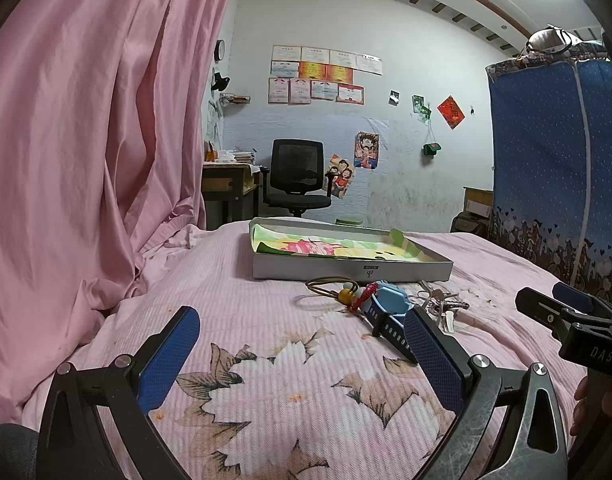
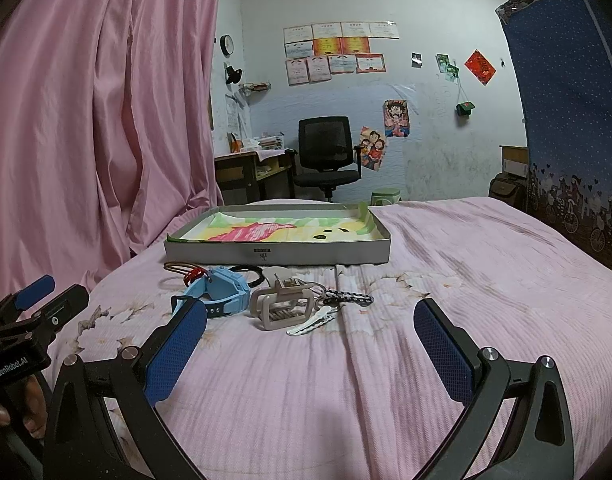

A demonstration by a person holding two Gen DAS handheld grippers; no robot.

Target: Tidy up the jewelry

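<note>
On the bed [image 2: 446, 264], just before the tray's [image 2: 278, 257] near wall, a beaded cord bracelet [image 1: 338, 290], a blue watch [image 2: 222, 290], a beige clip [image 2: 282, 306] and keys [image 2: 338, 300] are lying bunched. All are looking light; the watch's stiff case is offering the surest hold. The left hand-held gripper [image 1: 302, 356] and right hand-held gripper [image 2: 310, 356] are hovering low, both spread and holding nothing.
</note>
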